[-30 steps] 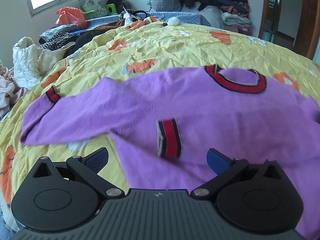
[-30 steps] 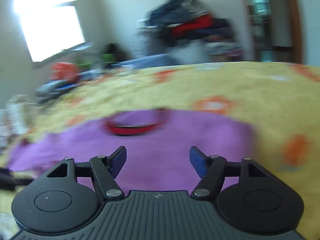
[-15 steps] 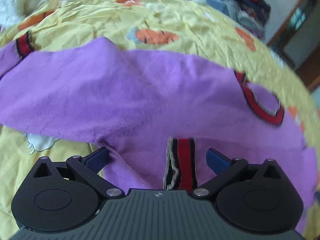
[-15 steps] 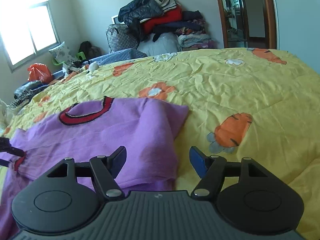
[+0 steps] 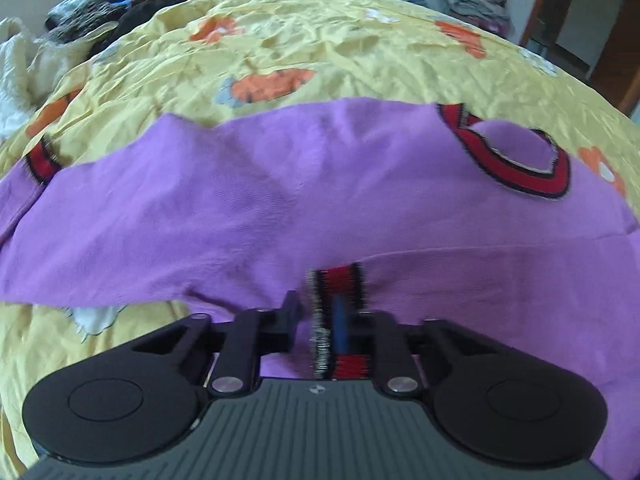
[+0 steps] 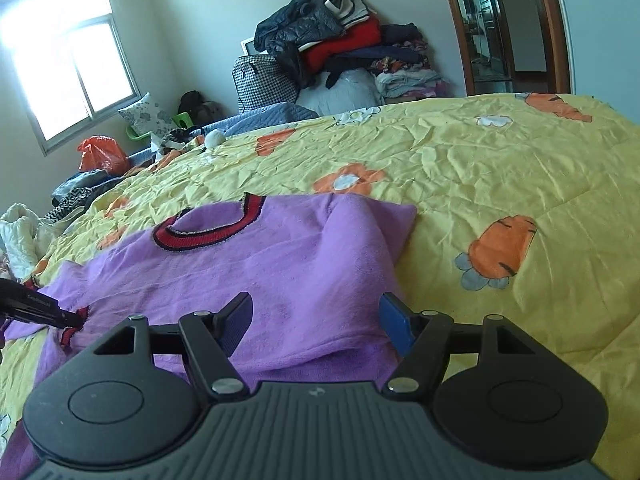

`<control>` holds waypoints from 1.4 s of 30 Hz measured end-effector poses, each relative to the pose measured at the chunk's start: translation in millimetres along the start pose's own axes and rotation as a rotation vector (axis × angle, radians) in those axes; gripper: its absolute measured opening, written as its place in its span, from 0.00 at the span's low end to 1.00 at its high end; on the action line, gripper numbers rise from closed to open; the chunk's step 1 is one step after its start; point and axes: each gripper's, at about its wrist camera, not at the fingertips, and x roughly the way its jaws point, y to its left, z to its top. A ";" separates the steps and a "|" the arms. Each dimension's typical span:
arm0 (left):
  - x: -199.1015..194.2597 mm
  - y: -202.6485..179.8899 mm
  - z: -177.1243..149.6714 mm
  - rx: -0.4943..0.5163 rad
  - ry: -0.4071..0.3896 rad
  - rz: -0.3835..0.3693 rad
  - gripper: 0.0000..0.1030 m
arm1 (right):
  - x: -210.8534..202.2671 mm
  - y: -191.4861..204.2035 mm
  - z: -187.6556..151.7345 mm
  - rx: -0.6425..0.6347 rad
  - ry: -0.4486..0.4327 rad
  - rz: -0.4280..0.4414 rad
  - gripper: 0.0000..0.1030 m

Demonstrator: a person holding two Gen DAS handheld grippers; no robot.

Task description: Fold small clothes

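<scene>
Left wrist view: left gripper [image 5: 334, 322] is clamped on the red striped cuff [image 5: 339, 286] of the purple sweater [image 5: 248, 216] lying on the bed [image 5: 360, 52]. Right wrist view: right gripper [image 6: 316, 322] is wide apart, hovering over the sweater's folded edge.

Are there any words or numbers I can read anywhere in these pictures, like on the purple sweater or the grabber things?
No text reads clearly.
Purple knit sweater with red-and-black striped collar: no words or numbers.
Yellow bedspread with orange carrot and flower prints: pictures only.
Left gripper, seen at the right wrist view's left edge: small pale lettering on its black arm, too small and blurred to read.
Right gripper: a tiny pale logo mark on its grey ribbed body, not letters.
</scene>
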 end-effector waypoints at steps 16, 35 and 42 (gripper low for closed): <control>0.8 63.4 23.5 -0.270 -0.072 -0.265 0.00 | -6.2 0.9 5.1 0.003 -0.028 0.019 0.71; 16.0 67.0 33.7 -0.124 -0.150 -0.066 0.03 | 23.7 37.7 7.0 -0.257 0.017 0.013 0.64; 7.2 86.5 11.6 -0.203 -0.162 -0.128 0.23 | 61.1 42.3 -4.7 -0.363 0.145 0.026 0.57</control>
